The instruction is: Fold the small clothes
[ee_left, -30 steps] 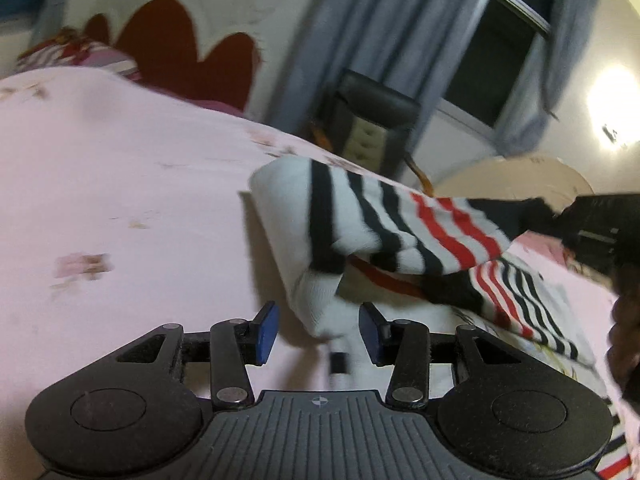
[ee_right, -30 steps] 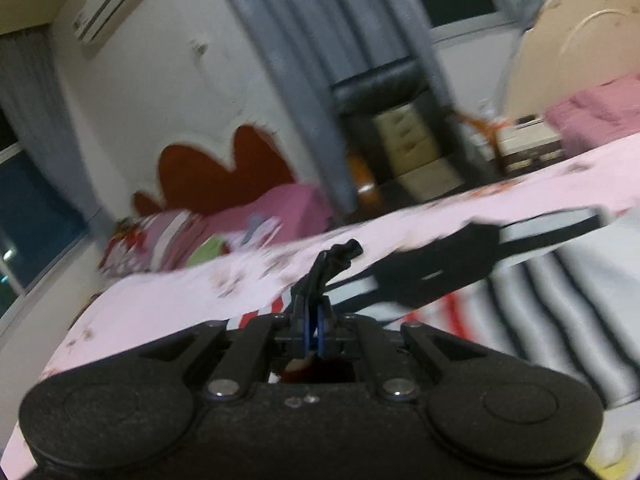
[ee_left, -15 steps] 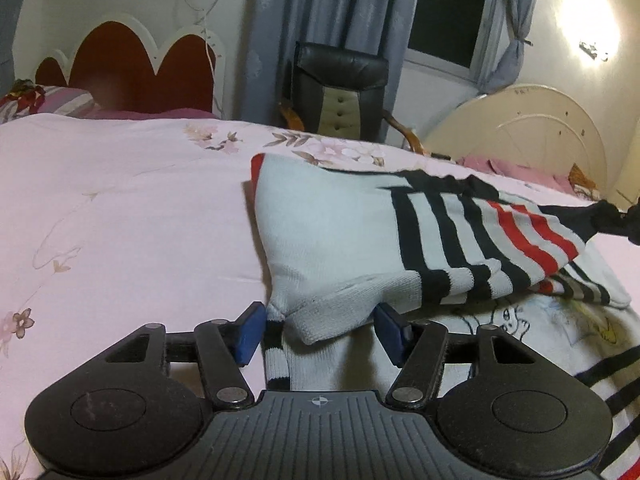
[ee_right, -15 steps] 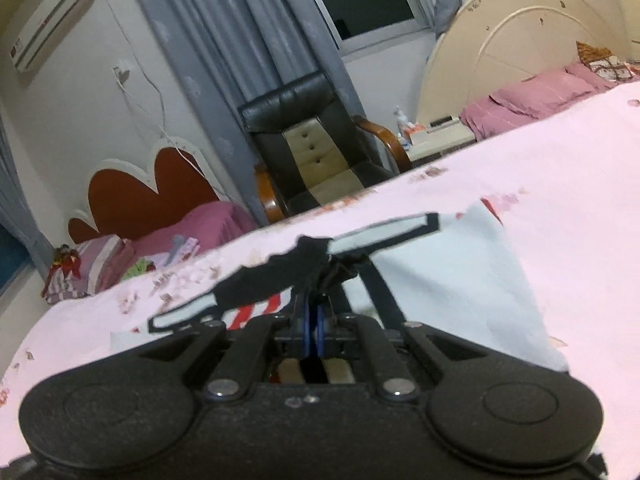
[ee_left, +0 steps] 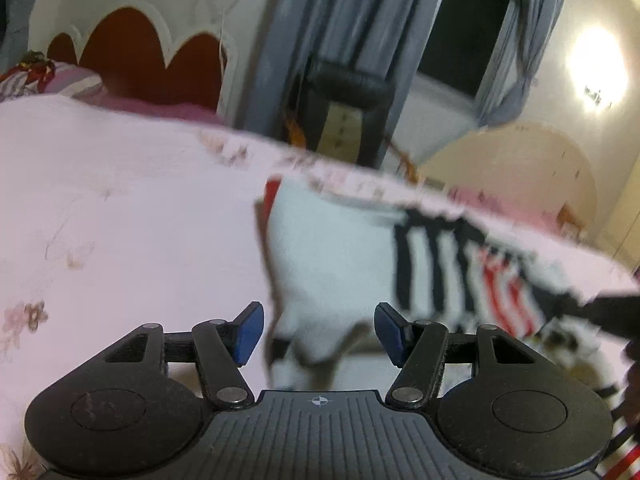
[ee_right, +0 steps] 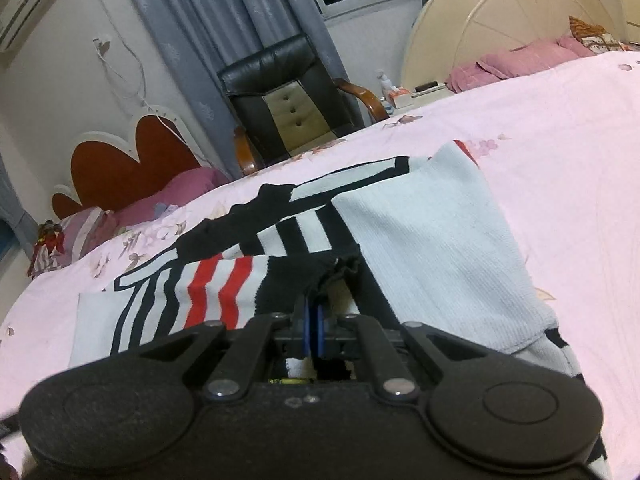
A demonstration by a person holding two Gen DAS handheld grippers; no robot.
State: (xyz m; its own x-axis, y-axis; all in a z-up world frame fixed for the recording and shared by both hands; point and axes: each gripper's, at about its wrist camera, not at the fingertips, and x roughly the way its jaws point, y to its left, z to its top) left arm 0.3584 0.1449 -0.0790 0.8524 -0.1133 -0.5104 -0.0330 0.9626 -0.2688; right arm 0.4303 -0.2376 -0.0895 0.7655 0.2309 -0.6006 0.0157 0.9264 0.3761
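1. While your left view is smeared by blur, it does show your left gripper (ee_left: 316,330) with its blue pads (ee_left: 249,330) standing apart over the pink bedspread (ee_left: 120,220), and a white corner of the striped sweater (ee_left: 332,264) lying between them with neither pad pressing on it.
2. Only that view shows the wall lamp (ee_left: 596,56) glowing at the far right and a dark shape coming in from the right edge at the sweater's black hem; it is too blurred to name.
3. Your right view is sharp: your right gripper (ee_right: 314,330) has its pads together, clamped on the bunched black edge of the sweater (ee_right: 432,240).
4. Only here can you read the folds: a plain pale panel lies on the right, and black, white and red stripes spread flat to the left on the bedspread (ee_right: 560,152).
5. Behind the bed, this view alone shows the black armchair (ee_right: 280,92) clearly and the cream headboard (ee_right: 500,12) with pink pillows (ee_right: 520,60).
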